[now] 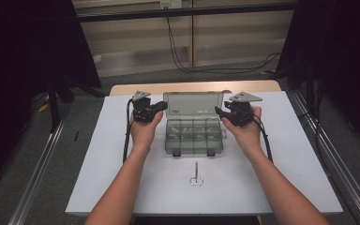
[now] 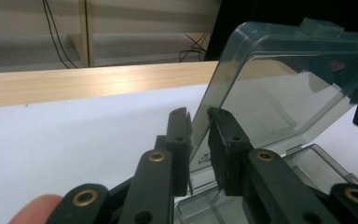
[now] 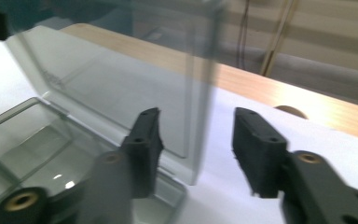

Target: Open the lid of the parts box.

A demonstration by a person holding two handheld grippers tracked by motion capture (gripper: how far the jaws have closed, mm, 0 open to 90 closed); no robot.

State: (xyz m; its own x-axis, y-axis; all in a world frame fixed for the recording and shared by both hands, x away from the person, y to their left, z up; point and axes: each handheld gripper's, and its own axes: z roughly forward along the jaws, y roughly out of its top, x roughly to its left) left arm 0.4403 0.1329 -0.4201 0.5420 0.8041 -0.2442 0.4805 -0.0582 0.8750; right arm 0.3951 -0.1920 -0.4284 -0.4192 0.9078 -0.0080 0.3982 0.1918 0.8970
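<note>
The white table (image 1: 122, 154) carries a clear compartment box (image 1: 194, 138), its raised lid (image 2: 279, 88) standing between both grippers. The left gripper (image 2: 199, 126) pinches the lid's edge; the right gripper (image 3: 198, 135) straddles the opposite edge, jaws apart. Small scissors (image 1: 196, 176) lie nearer the person.

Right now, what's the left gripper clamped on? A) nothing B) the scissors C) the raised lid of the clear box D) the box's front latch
C: in the left gripper view the left gripper has its jaws on either side of the raised lid edge, pads against it; the scissors lie apart, in front of the box.
</note>
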